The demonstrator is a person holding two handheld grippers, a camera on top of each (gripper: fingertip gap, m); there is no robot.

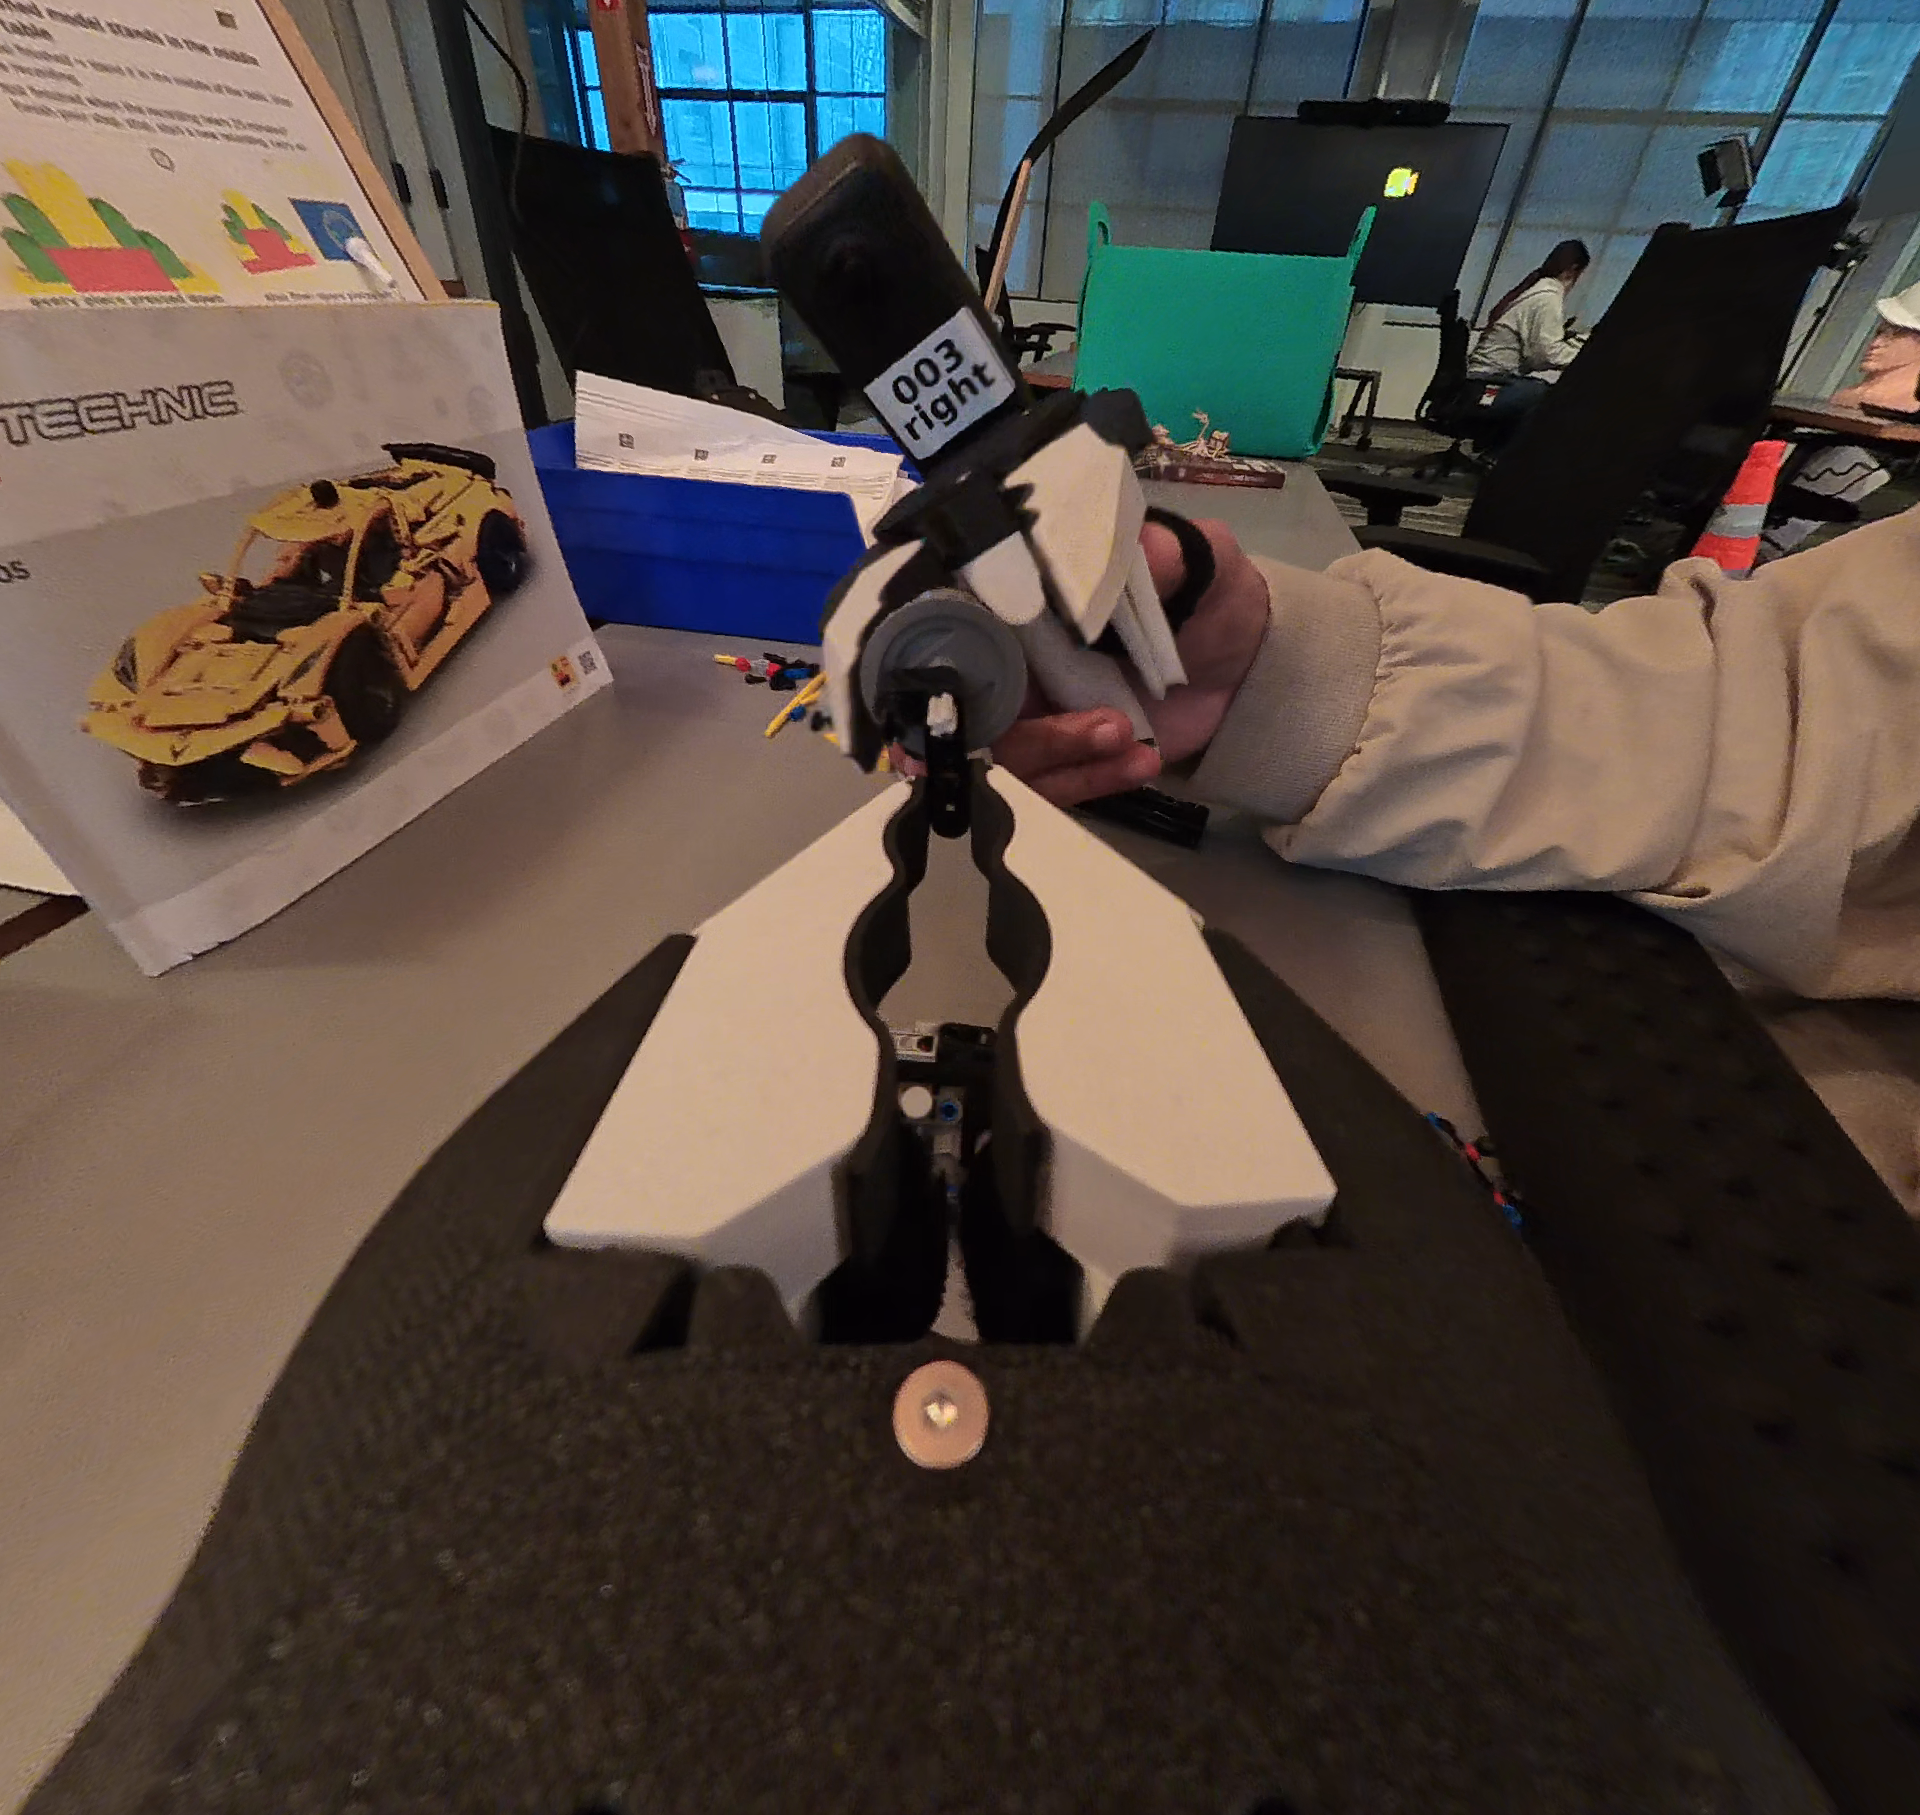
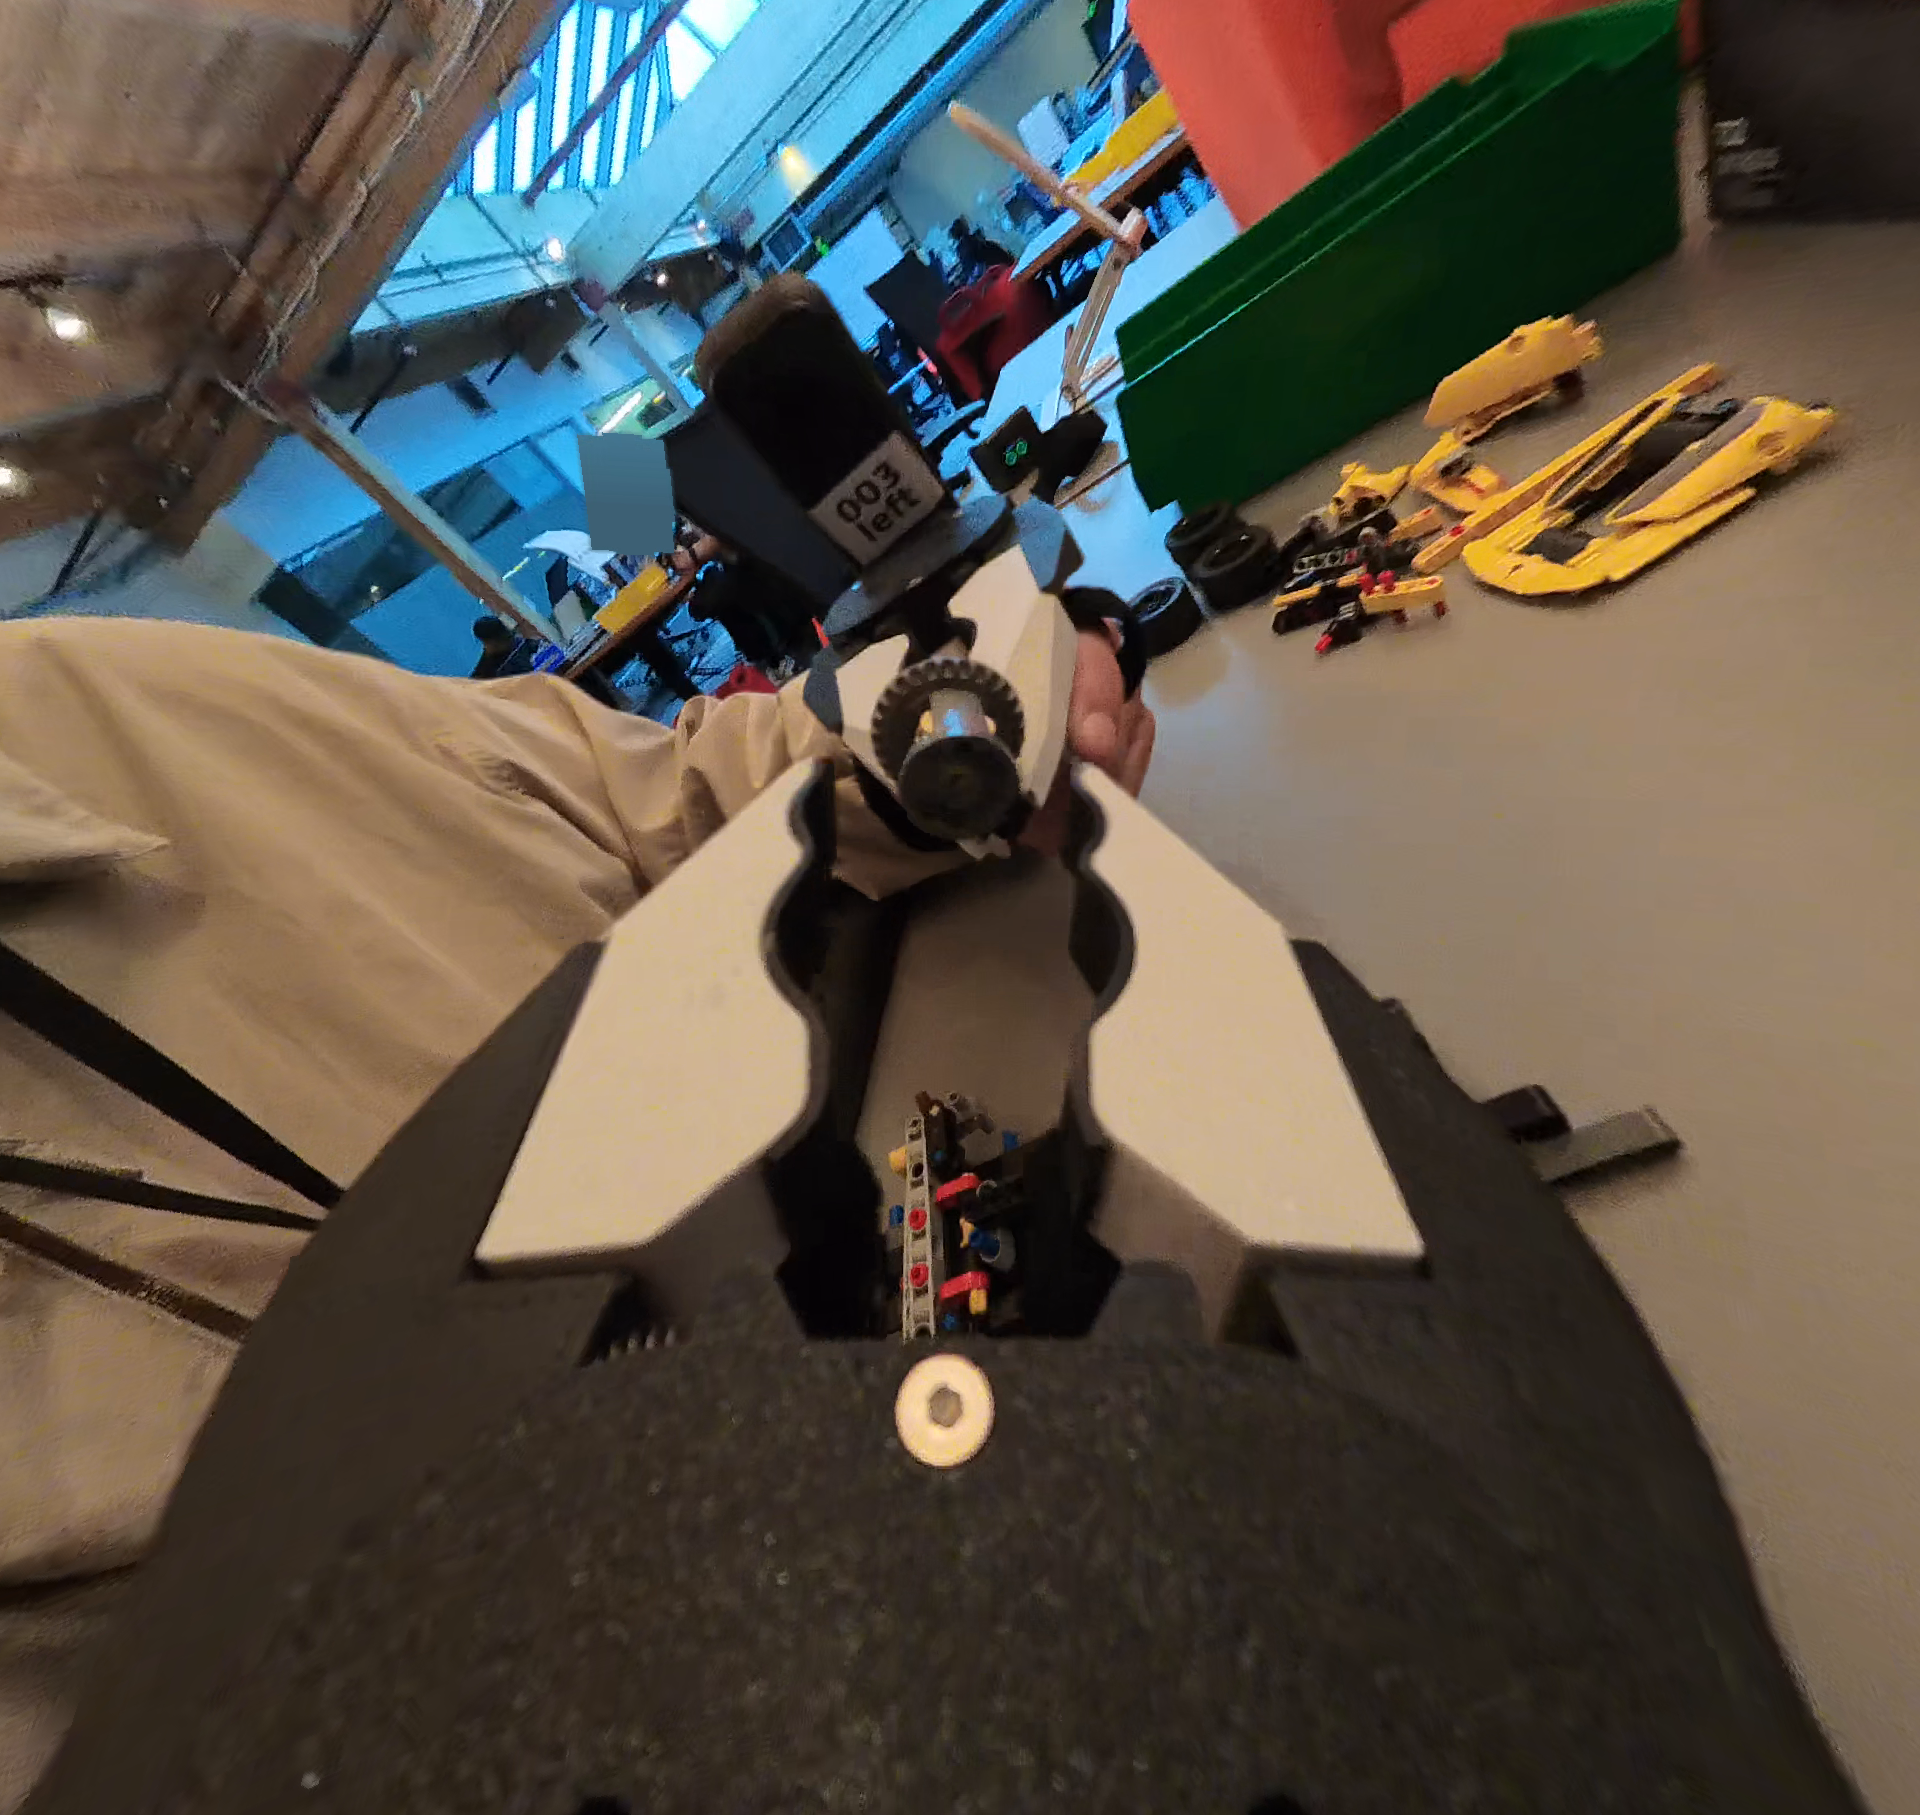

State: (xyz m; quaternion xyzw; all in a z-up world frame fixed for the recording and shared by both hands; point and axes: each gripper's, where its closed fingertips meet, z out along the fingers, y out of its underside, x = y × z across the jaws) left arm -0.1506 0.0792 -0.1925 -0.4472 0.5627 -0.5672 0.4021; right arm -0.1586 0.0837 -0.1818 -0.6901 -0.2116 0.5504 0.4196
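Ribbed grey gear assembly (image 2: pixel 951 747) pinched in right jaws; left jaws clamp its black pin (image 1: pixel 945 773).

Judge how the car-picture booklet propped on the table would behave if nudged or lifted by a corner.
The booklet stands tilted back on its lower edge on the table, so a nudge would probably slide or topple it. It looks thin, so it would likely sag if lifted by a corner. Its smooth cover may slip.
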